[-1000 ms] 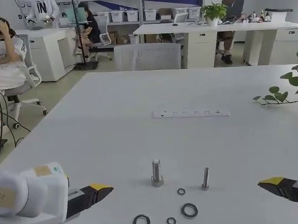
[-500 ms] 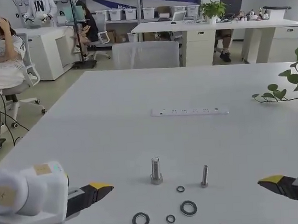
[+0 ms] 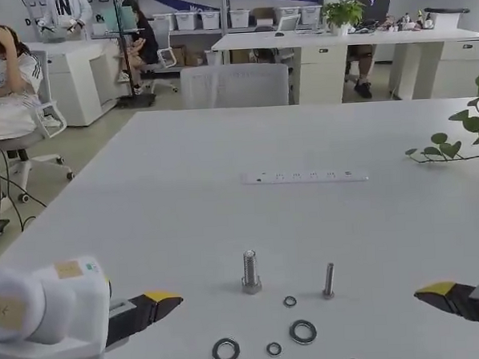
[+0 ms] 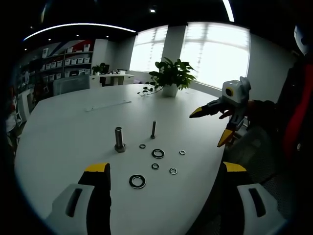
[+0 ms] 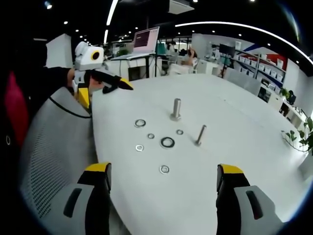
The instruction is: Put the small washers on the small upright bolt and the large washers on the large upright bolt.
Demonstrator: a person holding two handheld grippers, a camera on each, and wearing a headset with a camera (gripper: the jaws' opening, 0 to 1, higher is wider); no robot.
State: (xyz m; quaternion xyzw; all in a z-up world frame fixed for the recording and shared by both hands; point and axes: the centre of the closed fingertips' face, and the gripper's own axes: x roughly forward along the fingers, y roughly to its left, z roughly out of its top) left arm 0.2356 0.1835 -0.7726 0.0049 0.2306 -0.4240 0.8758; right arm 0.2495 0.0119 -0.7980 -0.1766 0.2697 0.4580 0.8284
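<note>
Both tongs are spread wide and hold nothing. The left tongs (image 4: 165, 168) hover over the near edge of the counter (image 3: 184, 198), and the right tongs (image 4: 207, 130) hang off its edge at about 3 o'clock from the washers.

In the head view the washers lie flat and loose. One large washer (image 3: 226, 351) is at 7 o'clock from the large bolt (image 3: 251, 274), and another large washer (image 3: 303, 332) is at 7 o'clock from the small bolt (image 3: 329, 281). The small washers (image 3: 289, 301) lie scattered among them. The bolts stand head-down, with the large one at 9 o'clock of the small.

The washers are probably thin, stiff, light steel that would skid on the smooth counter. I would pinch each one across its outer rim, with the tips low.
</note>
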